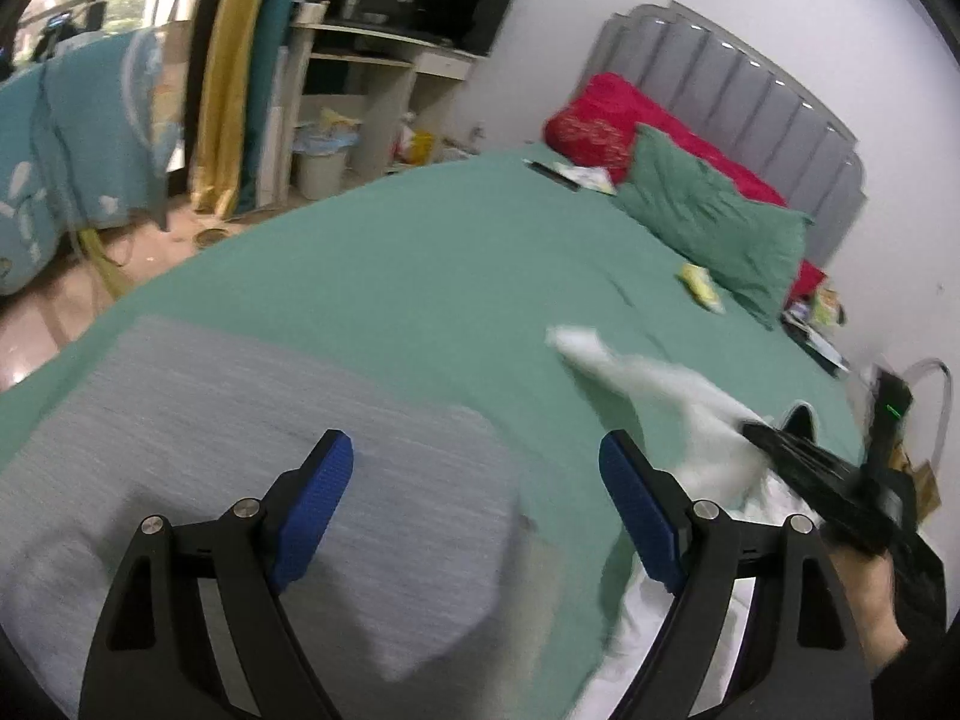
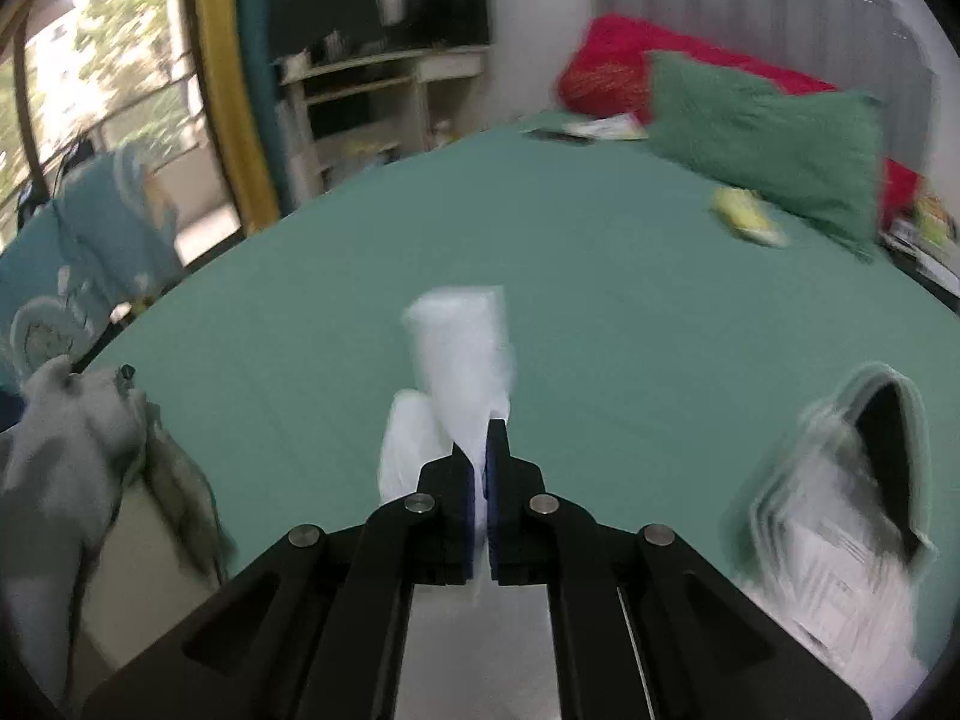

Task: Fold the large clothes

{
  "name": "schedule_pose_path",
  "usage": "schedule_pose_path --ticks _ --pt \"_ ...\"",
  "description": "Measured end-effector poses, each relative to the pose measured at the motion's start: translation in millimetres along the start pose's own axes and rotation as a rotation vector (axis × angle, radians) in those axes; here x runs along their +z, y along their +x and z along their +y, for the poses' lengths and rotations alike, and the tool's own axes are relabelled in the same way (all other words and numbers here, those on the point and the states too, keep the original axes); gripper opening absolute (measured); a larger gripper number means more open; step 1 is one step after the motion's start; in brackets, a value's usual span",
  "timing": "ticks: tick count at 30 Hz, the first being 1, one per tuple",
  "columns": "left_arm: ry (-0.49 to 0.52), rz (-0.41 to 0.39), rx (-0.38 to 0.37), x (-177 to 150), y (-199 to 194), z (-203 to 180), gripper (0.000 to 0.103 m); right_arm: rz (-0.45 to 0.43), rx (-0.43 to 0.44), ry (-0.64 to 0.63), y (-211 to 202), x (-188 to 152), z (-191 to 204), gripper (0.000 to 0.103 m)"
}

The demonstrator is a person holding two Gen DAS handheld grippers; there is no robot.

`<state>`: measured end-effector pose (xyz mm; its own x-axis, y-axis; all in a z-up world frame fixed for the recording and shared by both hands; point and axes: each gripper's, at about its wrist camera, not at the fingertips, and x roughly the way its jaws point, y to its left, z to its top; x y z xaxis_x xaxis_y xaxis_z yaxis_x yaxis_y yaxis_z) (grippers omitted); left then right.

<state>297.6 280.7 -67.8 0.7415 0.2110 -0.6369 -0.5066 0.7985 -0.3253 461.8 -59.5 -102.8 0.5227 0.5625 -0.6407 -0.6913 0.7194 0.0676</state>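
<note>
- While my right gripper point(image 2: 487, 438) is clamped on the white garment point(image 2: 462, 348), cloth trails toward 12 o'clock over the green bed point(image 2: 600, 300).
- My left gripper point(image 1: 474, 456) gapes wide, empty, above the grey garment point(image 1: 210, 420) at 9 o'clock.

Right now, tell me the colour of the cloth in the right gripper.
White cloth, clearest in the right wrist view.

White garment point(image 2: 462, 354), grey folded cloth point(image 1: 252, 420), green bedsheet point(image 1: 420, 264), red pillow point(image 1: 600, 114)
</note>
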Motion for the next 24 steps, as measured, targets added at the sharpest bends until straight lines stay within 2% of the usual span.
schedule_pose_path --ticks 3,7,8,9,10,11,12,14,17,20,22,23,24 --pt "0.093 -0.020 -0.003 -16.7 -1.4 -34.9 0.087 0.026 -0.092 0.073 -50.0 -47.7 -53.7 0.004" --pt "0.277 0.014 -0.091 -60.8 -0.6 -90.2 0.087 0.181 -0.181 0.226 -78.6 -131.9 -127.4 0.008" --pt "0.327 0.020 -0.102 -71.9 0.9 -100.5 0.087 0.228 -0.210 0.267 -86.0 -154.8 -144.7 0.018" --pt "0.395 0.042 -0.117 -87.7 4.6 -113.7 0.087 0.243 -0.239 0.283 -91.4 -168.2 -149.9 0.039" --pt "0.433 0.071 -0.132 -98.8 9.0 -122.3 0.087 0.244 -0.267 0.292 -98.9 -177.5 -157.8 0.051" --pt "0.452 0.106 -0.146 -107.8 15.4 -127.3 0.087 0.233 -0.286 0.291 -105.4 -180.1 -162.5 0.067" --pt "0.461 0.141 -0.158 -115.1 22.1 -131.8 0.087 0.221 -0.304 0.286 -104.5 -176.3 -158.5 0.069" --pt "0.456 0.206 -0.181 -126.0 38.9 -138.2 0.087 0.172 -0.323 0.236 -105.6 -155.5 -146.6 0.069" --pt "0.452 0.221 -0.146 -129.8 56.6 -142.3 0.087 0.117 -0.234 0.091 -78.5 -118.7 -101.0 0.069" --pt "0.415 0.239 -0.151 -130.1 68.6 -136.4 0.085 0.111 -0.154 -0.085 -26.9 -91.6 -50.8 0.069" --pt "0.365 0.290 -0.178 -133.9 77.3 -135.1 0.078 0.133 -0.101 -0.127 8.0 -86.1 -30.5 0.068" --pt "0.344 0.314 -0.192 -136.4 81.5 -134.9 0.071 0.143 -0.091 -0.143 21.4 -83.1 -24.4 0.066" --pt "0.333 0.334 -0.206 -139.7 85.2 -135.6 0.065 0.160 -0.084 -0.164 40.9 -79.7 -16.4 0.048"
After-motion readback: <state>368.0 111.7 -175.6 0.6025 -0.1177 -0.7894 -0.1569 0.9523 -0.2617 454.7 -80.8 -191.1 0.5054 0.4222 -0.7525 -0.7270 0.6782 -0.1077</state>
